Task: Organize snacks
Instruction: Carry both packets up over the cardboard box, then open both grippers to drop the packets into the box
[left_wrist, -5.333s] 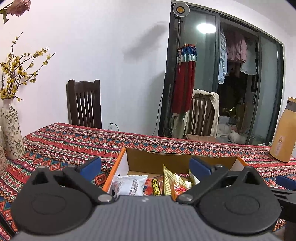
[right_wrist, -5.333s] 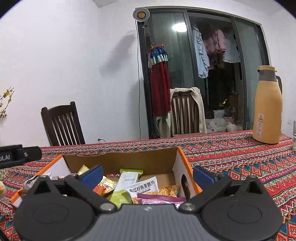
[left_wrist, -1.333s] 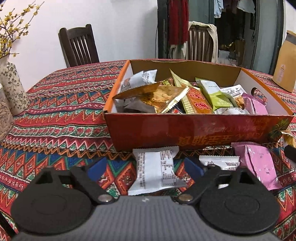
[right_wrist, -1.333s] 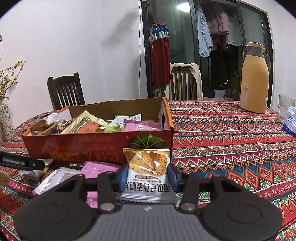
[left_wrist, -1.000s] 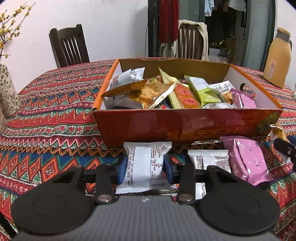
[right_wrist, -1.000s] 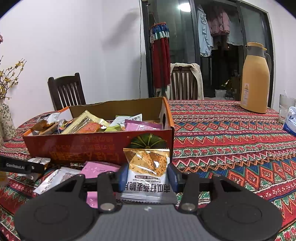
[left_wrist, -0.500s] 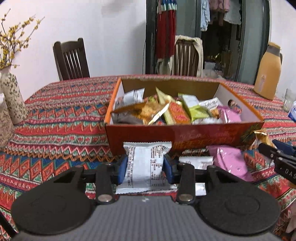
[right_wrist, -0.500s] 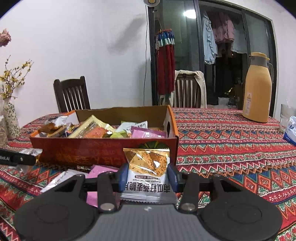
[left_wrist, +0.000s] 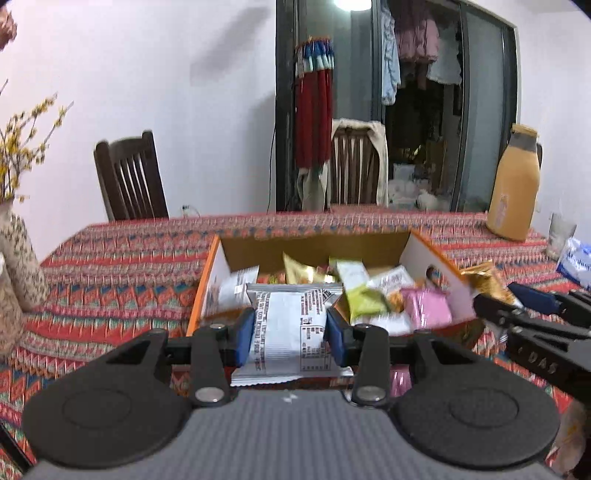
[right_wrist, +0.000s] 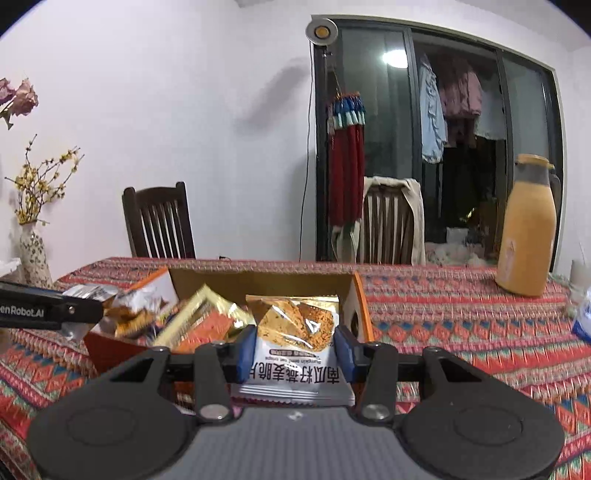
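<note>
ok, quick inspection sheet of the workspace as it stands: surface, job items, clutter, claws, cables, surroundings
Surface: table under a red patterned cloth.
Job's things: open cardboard box filled with mixed snack packs; a white snack packet and a gold-and-white cracker packet, both held in front of the box.
Clutter: tan thermos jug at far right; floral vase with yellow sprigs at far left.
Claws: left claw shut on the white snack packet; right claw shut on the cracker packet.
Cables: one thin dark cord hanging down the wall by the glass door.
Surroundings: two wooden chairs, white wall, dark glass door with hanging clothes.
</note>
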